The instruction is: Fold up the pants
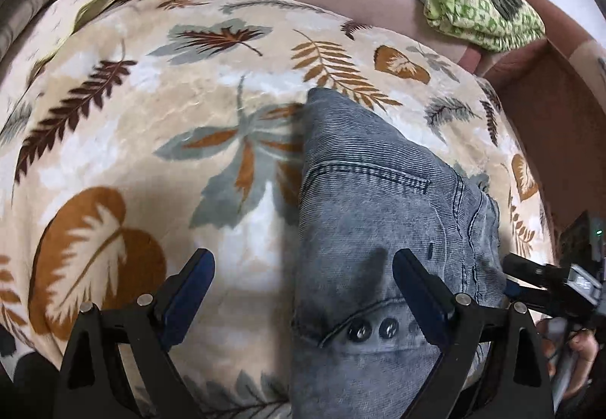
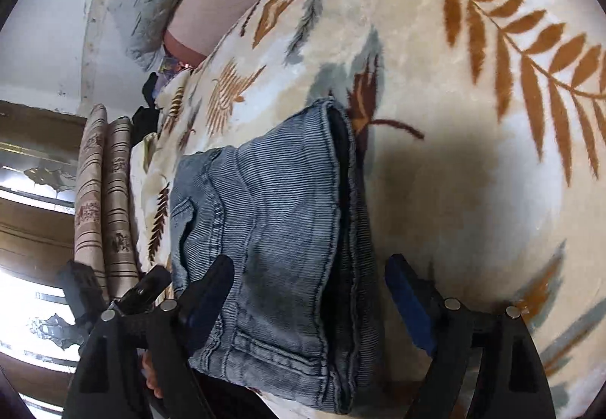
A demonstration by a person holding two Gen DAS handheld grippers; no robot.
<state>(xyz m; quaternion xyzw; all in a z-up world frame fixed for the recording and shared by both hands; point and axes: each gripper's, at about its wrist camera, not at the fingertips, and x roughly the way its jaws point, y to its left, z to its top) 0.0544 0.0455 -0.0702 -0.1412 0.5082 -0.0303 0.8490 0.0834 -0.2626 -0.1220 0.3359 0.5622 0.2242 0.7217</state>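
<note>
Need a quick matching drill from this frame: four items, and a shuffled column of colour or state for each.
Items:
1. pants
2. blanket
3. left gripper
4. cloth on the sofa

Descriptions:
A. green patterned, crumpled
B. open, fingers spread, holding nothing
C. cream with leaf print, spread out flat
D. blue-grey denim, folded into a bundle

Pairs: 1-D, 2-C, 3-B, 4-A

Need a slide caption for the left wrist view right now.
Open left gripper poised over folded blue-grey jeans on a leaf-print blanket.
</note>
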